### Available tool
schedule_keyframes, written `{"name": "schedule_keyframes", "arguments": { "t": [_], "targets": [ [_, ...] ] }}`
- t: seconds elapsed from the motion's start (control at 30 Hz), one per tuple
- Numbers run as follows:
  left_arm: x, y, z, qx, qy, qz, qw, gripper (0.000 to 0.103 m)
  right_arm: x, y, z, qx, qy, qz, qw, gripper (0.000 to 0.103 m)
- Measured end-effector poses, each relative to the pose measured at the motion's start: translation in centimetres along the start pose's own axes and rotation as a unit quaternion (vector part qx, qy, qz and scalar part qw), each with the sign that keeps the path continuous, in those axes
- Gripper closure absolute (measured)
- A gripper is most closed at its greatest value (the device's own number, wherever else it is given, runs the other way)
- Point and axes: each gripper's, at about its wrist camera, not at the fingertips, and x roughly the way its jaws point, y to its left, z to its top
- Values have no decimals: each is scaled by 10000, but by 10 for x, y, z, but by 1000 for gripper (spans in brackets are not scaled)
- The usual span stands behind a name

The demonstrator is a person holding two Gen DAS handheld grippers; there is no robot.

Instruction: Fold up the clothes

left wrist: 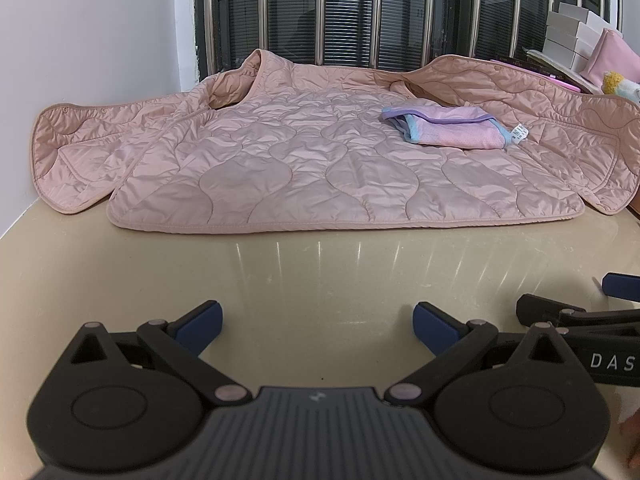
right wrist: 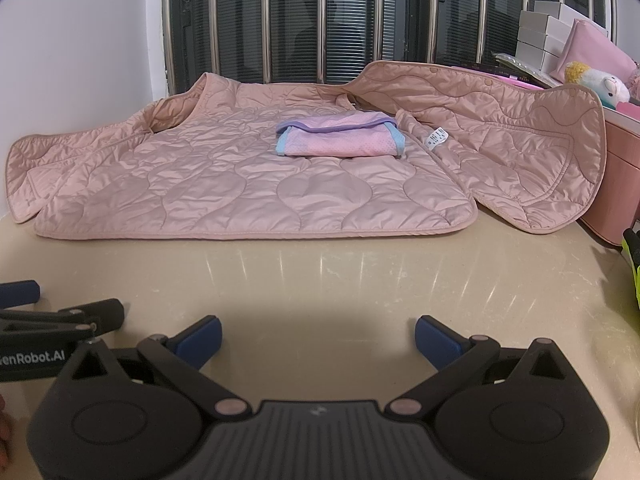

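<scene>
pink quilted jacket [left wrist: 304, 160] lay spread open at far side of table [left wrist: 320, 264], small folded pink garment [left wrist: 444, 126] on it right of centre. left gripper [left wrist: 318, 322] and right gripper [right wrist: 318, 334] hovered near edge, jaws wide apart, empty. stacked white boxes [right wrist: 544, 36] far right, contents unseen.

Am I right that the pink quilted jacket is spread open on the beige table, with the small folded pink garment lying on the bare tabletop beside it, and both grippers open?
Not quite: the small folded garment lies on top of the quilted jacket, not on the bare table, as the right wrist view shows. The rest holds: the left gripper and right gripper are open.
</scene>
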Motion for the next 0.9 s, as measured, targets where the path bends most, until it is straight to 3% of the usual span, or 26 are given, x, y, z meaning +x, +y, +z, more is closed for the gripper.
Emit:
{"name": "schedule_keyframes", "arguments": {
  "t": [0.2,0.3,0.5,0.57,0.7,0.83,0.9],
  "targets": [
    [0,-4,3,107,27,37,9999,0,-2,1,2,-139,26,-46,9999,0],
    [-10,-4,12,163,-81,-10,9998,0,-15,6,8,-573,-332,-176,9976,0],
    [-17,9,55,-371,-445,-297,9979,1,-26,-8,63,-867,-877,189,9922,0],
    [-8,5,75,-250,-506,-291,9980,1,-14,-11,87,-1148,-1058,300,9873,0],
    [26,-2,113,-52,-465,-286,9985,1,33,-11,128,-1981,-1358,77,9707,1],
    [57,-5,133,-51,-341,-82,9994,1,96,-16,167,-2205,-1087,-14,9693,19],
    [69,-6,137,-47,-285,-84,9995,1,123,-16,179,-2275,-780,154,9705,21]
  ]
}}
